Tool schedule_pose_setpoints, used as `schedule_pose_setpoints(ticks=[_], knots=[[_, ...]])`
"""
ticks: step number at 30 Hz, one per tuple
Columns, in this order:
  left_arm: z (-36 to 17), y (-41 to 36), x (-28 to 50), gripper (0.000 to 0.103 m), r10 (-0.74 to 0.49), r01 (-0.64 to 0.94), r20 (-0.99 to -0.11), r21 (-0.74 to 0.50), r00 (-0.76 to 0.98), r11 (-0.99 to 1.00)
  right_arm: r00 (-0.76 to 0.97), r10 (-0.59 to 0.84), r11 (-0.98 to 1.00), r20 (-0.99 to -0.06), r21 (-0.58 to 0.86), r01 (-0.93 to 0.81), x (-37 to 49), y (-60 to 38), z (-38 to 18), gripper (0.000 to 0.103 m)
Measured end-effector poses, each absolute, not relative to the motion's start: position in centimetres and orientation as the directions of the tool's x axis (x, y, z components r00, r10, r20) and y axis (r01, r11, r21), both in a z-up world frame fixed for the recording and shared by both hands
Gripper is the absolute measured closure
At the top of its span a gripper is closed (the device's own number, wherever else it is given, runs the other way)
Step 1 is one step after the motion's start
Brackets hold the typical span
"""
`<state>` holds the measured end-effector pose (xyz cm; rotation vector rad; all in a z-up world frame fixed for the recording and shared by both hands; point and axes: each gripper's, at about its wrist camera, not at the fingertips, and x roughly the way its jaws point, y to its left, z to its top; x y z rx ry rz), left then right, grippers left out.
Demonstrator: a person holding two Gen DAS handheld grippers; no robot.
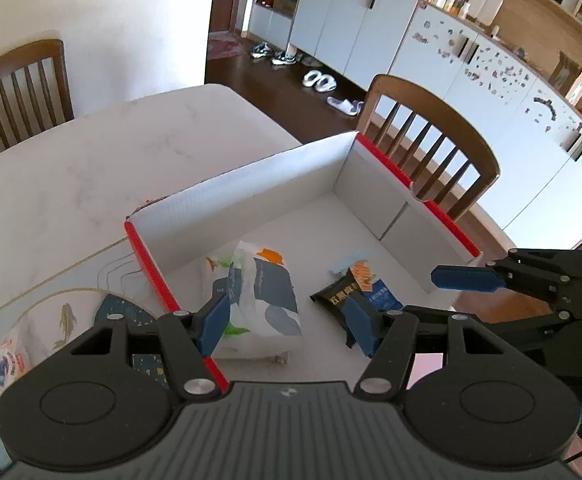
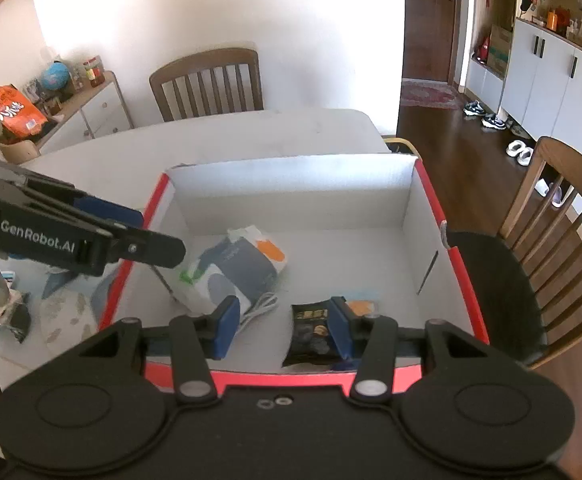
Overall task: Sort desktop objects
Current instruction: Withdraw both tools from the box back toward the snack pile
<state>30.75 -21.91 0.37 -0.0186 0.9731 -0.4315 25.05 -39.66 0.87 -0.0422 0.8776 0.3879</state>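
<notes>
An open cardboard box [image 1: 251, 184] with red outer walls [image 2: 467, 280] stands on the white table. Inside lie a white and blue tissue pack [image 1: 267, 292] [image 2: 235, 272] and a black snack packet [image 1: 351, 292] [image 2: 311, 332]. My left gripper [image 1: 287, 324] is open and empty, above the box's near left corner. My right gripper [image 2: 283, 328] is open and empty, above the box's near wall. Each gripper shows in the other's view: the right one [image 1: 467, 278] at the box's right wall, the left one [image 2: 131, 236] over its left wall.
Left of the box lie a patterned dark blue packet [image 1: 123, 312], a colourful snack packet [image 1: 3, 368], a pale pouch [image 2: 67, 316] and a crumpled silver wrapper [image 2: 7, 312]. Wooden chairs [image 2: 207, 80] [image 1: 431, 132] stand at the far and right table sides.
</notes>
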Motion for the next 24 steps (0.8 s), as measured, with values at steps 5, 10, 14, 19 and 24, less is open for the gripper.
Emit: schedule_pose_setpoints(ticks=[5,10,14,19,24], knots=[[1.1,-21.0,29.1,0.04,-0.392,0.353,-0.778,-0.234,0.49,0.906,0.588,0.324,0.929,-0.741,0.133,-0.345,23.8,-39.0,1.7,0.055],[1.8,-20.1,27.3,0.04,-0.409,0.366,-0.757,-0.239,0.509,0.899,0.6,0.331,0.929,-0.728,0.142,-0.34,22.6,-38.3,2.4,0.055],[2.3,-19.2,25.9,0.04,-0.42,0.375,-0.736,-0.241,0.531,0.895,0.612,0.34,0.931,-0.714,0.162,-0.328,21.6,-37.9,3.1,0.055],[2.7,-17.5,24.2,0.04,-0.446,0.36,-0.713,-0.283,0.541,0.889,0.626,0.35,0.93,-0.697,0.179,-0.321,20.3,-36.9,3.7,0.055],[3.1,-16.1,22.3,0.04,-0.429,0.354,-0.701,-0.262,0.569,0.898,0.648,0.348,0.932,-0.677,0.175,-0.318,18.7,-35.3,4.4,0.055]])
